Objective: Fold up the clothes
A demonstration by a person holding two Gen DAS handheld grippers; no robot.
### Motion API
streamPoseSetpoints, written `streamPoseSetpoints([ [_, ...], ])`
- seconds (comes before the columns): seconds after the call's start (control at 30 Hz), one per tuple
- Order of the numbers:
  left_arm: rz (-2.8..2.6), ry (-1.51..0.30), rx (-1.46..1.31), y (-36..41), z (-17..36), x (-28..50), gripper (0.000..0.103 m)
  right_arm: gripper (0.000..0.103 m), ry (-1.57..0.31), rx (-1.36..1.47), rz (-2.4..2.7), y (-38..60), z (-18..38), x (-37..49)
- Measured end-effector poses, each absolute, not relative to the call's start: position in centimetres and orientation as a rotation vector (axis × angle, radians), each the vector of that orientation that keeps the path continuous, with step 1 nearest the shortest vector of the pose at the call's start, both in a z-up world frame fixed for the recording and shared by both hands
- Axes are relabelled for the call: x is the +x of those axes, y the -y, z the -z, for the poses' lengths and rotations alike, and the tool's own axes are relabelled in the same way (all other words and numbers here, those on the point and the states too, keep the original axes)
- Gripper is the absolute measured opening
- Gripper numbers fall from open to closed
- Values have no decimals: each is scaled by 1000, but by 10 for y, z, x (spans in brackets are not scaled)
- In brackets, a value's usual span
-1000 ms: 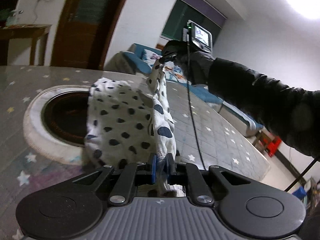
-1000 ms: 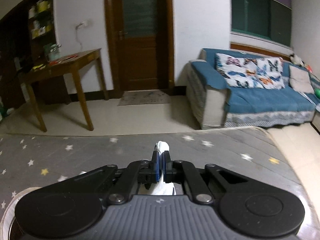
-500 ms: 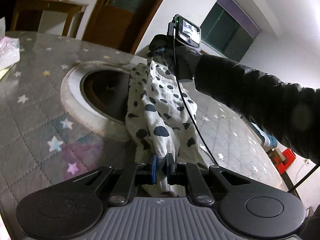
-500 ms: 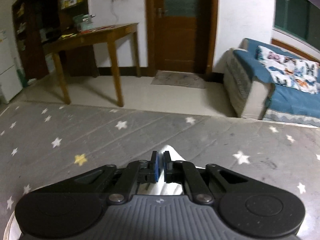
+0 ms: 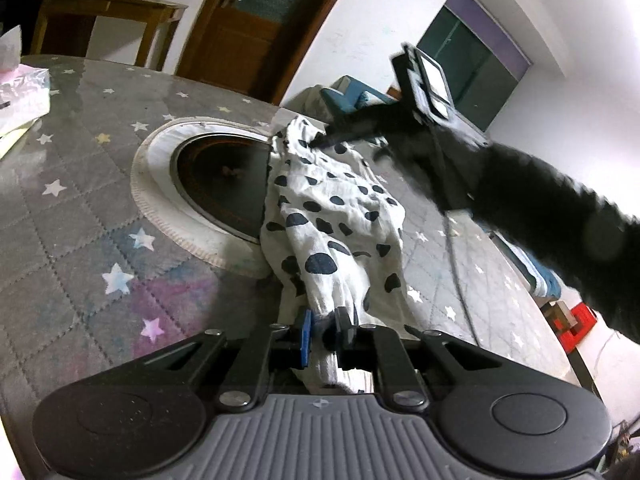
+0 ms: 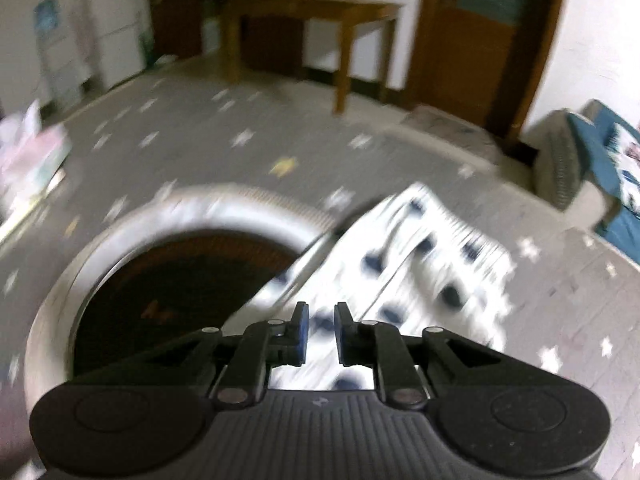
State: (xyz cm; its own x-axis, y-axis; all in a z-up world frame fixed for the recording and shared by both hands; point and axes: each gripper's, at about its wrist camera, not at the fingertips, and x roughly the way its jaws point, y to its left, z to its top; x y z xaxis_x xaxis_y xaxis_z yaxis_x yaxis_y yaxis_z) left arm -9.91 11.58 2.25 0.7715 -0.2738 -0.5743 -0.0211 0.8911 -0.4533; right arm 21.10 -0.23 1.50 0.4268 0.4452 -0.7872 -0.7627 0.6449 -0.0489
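So the spotted garment (image 5: 332, 216), white with dark navy blotches, is lying in a crumpled strip on the table (image 5: 72, 216), which has a grey quilted cover with little stars on it. One long edge of the cloth hangs over the round hole (image 5: 220, 184) in the middle of the table, the one with the white padded ring around a dark recessed plate.

The left hand-held gripper (image 5: 323, 330) has its fingers pinched on the near end of the fabric; you can see a bunched bit of white cloth squeezed between the blue pads. The right hand-held gripper (image 6: 319, 330) is a different story: in its own view the fingers are spread with a clear gap and nothing between them, just the spotted cloth (image 6: 404, 264) blurry underneath. From the left view that right gripper (image 5: 320, 140) sits at the far end of the garment, tips right at the cloth, with a black sleeve (image 5: 560, 216) behind it and a small screen mounted on top. The right view is heavily motion-blurred.

Around the edges: a wooden side table (image 6: 312, 12) and a brown door (image 6: 480, 40) at the back, a blue sofa (image 6: 600, 168) off to the right, and some pinkish plastic-wrapped stuff (image 5: 20, 88) on the far left of the table.
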Motion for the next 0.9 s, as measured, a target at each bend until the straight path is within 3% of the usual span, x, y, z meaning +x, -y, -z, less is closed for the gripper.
streamPoseSetpoints([
  [0.2, 125, -689, -458, -115, -26, -103, 32, 22, -844, -478, -895, 10, 3, 163],
  [0.5, 79, -693, -477, -115, -22, -103, 44, 33, -735, -535, -1023, 39, -16, 90],
  [0.6, 98, -711, -496, -114, -17, -100, 41, 36, -710, -527, -1051, 56, -25, 68],
  [0.7, 111, -718, -498, -111, -17, -99, 20, 39, -683, -514, -1070, 73, -34, 48],
  [0.77, 116, -704, -500, -108, -22, -100, 13, 39, -665, -505, -1082, 84, -40, 35],
  [0.9, 156, -626, -475, -96, -44, -106, 11, 39, -644, -471, -1078, 102, -49, 22],
])
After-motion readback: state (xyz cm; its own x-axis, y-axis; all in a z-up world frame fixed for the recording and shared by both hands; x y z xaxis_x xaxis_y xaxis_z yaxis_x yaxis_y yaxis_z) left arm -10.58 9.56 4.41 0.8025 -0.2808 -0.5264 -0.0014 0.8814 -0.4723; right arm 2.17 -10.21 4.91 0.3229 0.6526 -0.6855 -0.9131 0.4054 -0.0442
